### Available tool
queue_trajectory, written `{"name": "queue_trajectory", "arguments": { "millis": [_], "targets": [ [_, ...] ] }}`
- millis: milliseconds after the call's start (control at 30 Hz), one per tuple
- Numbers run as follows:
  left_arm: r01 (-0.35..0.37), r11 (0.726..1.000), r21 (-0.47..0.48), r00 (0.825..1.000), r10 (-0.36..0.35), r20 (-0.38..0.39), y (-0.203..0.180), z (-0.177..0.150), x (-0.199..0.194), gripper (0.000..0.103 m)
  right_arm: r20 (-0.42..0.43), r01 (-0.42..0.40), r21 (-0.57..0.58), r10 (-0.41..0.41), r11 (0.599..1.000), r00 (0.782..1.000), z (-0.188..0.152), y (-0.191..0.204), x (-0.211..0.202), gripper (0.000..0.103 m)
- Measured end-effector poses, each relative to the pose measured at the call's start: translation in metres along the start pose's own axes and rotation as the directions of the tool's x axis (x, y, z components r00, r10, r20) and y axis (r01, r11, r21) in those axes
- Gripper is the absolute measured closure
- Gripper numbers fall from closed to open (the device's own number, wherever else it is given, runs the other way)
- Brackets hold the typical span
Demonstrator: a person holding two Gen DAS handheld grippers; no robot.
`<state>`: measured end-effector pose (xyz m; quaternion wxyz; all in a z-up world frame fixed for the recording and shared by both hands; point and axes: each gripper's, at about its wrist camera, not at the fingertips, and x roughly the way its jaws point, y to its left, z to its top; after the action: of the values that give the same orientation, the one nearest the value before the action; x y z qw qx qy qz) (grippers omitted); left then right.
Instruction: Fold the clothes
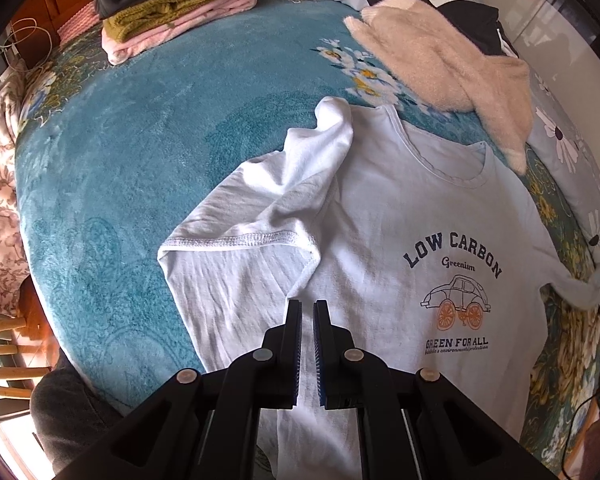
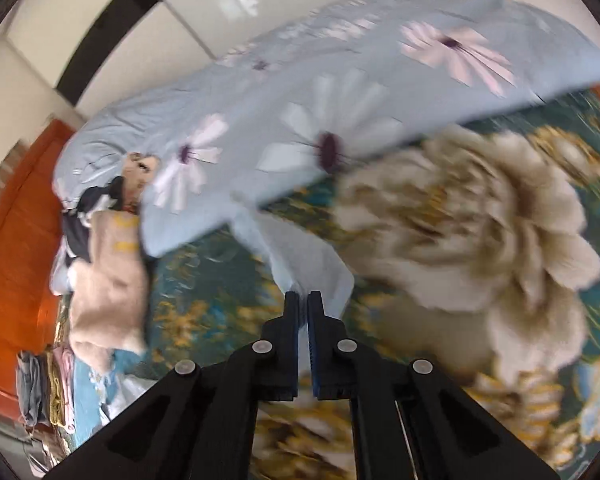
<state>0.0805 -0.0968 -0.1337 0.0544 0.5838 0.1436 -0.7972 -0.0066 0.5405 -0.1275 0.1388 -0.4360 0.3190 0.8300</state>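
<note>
A pale blue T-shirt (image 1: 412,216) with a "LOW CARBON" print lies face up on the teal floral blanket (image 1: 140,152). Its left sleeve (image 1: 260,208) is folded in over the body. My left gripper (image 1: 307,304) hovers over the shirt's left side, jaws nearly closed with a thin gap, holding nothing that I can see. My right gripper (image 2: 303,296) is shut on the shirt's right sleeve (image 2: 312,268) and holds it out over the blanket (image 2: 460,240). That stretched sleeve also shows in the left wrist view (image 1: 576,284). The right wrist view is blurred.
A stack of folded clothes (image 1: 164,4) sits at the far left of the bed. A fuzzy cream sweater (image 1: 452,64) and a dark garment (image 1: 472,20) lie beyond the shirt's collar. A light blue daisy quilt (image 2: 340,92) lies along the bed's right side. A wooden chair (image 1: 8,344) stands left.
</note>
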Motion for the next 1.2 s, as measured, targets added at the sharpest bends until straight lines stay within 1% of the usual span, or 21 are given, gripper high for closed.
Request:
{"name": "queue_trajectory", "arguments": {
  "millis": [67,167,267,300,367,467,533,600,633,700,733,800,867,900,967,1033,1100,1133,1200],
  "targets": [
    [0.004,1.000,-0.019,1.000,-0.004,0.007,0.006,0.001,-0.003,0.096,-0.020,0.064,0.054,-0.063,0.996,0.998,-0.010,-0.026,0.001,0.101],
    [0.006,0.998,-0.057,0.999,-0.004,0.036,0.020,0.006,-0.010,0.096,-0.046,0.106,0.208,-0.098,0.972,0.994,-0.027,-0.065,0.006,0.101],
    [0.005,0.992,-0.127,0.998,0.003,0.059,0.044,0.011,-0.016,0.096,-0.030,0.117,0.265,-0.113,0.957,0.993,-0.037,-0.075,-0.003,0.099],
    [0.003,0.988,-0.156,0.998,0.007,0.064,0.054,0.012,-0.017,0.096,-0.022,0.123,0.268,-0.122,0.956,0.992,-0.040,-0.075,-0.007,0.099],
    [-0.012,0.979,-0.204,0.998,0.023,0.053,0.071,0.011,-0.015,0.096,0.005,0.131,0.240,-0.136,0.962,0.991,-0.043,-0.062,-0.019,0.099],
    [-0.030,0.974,-0.224,1.000,0.031,0.003,0.084,0.006,-0.004,0.095,0.037,0.104,0.215,-0.114,0.971,0.993,-0.053,-0.040,-0.032,0.099],
    [-0.026,0.972,-0.232,0.999,0.019,-0.031,0.084,0.001,0.007,0.095,0.016,0.063,0.177,-0.067,0.982,0.998,-0.064,-0.018,-0.029,0.099],
    [0.008,0.969,-0.248,0.998,-0.025,-0.064,0.084,-0.005,0.018,0.093,-0.011,0.026,0.136,-0.025,0.990,1.000,-0.075,0.004,-0.024,0.099],
    [0.010,0.969,-0.248,0.996,-0.033,-0.087,0.083,-0.008,0.025,0.091,-0.032,0.015,0.108,-0.012,0.994,0.999,-0.082,0.015,-0.019,0.099],
    [0.015,0.969,-0.247,0.990,-0.049,-0.131,0.080,-0.012,0.038,0.091,-0.074,-0.012,0.071,0.018,0.997,0.997,-0.094,0.035,-0.012,0.099],
    [0.030,0.967,-0.252,0.988,-0.066,-0.137,0.080,-0.014,0.041,0.091,-0.094,-0.027,0.056,0.033,0.998,0.995,-0.099,0.044,-0.009,0.099],
    [0.057,0.965,-0.257,0.987,-0.092,-0.128,0.079,-0.013,0.042,0.091,-0.123,-0.047,0.033,0.051,0.998,0.991,-0.109,0.059,-0.004,0.099],
    [0.115,0.958,-0.263,0.980,-0.152,-0.125,0.078,-0.013,0.045,0.092,-0.150,-0.059,0.015,0.060,0.998,0.987,-0.119,0.071,0.000,0.099],
    [0.117,0.958,-0.263,0.981,-0.153,-0.122,0.077,-0.013,0.046,0.092,-0.163,-0.062,0.006,0.062,0.998,0.985,-0.124,0.076,0.002,0.099],
    [0.117,0.957,-0.265,0.982,-0.151,-0.111,0.077,-0.014,0.045,0.100,-0.181,-0.067,-0.004,0.065,0.998,0.981,-0.132,0.084,0.004,0.099],
    [0.115,0.956,-0.268,0.986,-0.144,-0.088,0.076,-0.014,0.041,0.101,-0.193,-0.073,-0.020,0.068,0.997,0.979,-0.138,0.092,0.003,0.099],
    [0.063,0.979,-0.196,0.997,-0.071,-0.031,0.069,-0.005,0.027,0.102,-0.203,-0.077,-0.043,0.067,0.996,0.977,-0.141,0.101,0.005,0.099],
    [0.035,0.986,-0.161,0.999,-0.035,-0.001,0.066,0.000,0.020,0.102,-0.209,-0.079,-0.053,0.066,0.995,0.976,-0.143,0.105,0.005,0.099],
    [-0.026,0.995,-0.092,0.997,0.032,0.064,0.058,0.009,0.006,0.102,-0.219,-0.081,-0.072,0.064,0.994,0.974,-0.146,0.113,0.007,0.099]
  ]
}}
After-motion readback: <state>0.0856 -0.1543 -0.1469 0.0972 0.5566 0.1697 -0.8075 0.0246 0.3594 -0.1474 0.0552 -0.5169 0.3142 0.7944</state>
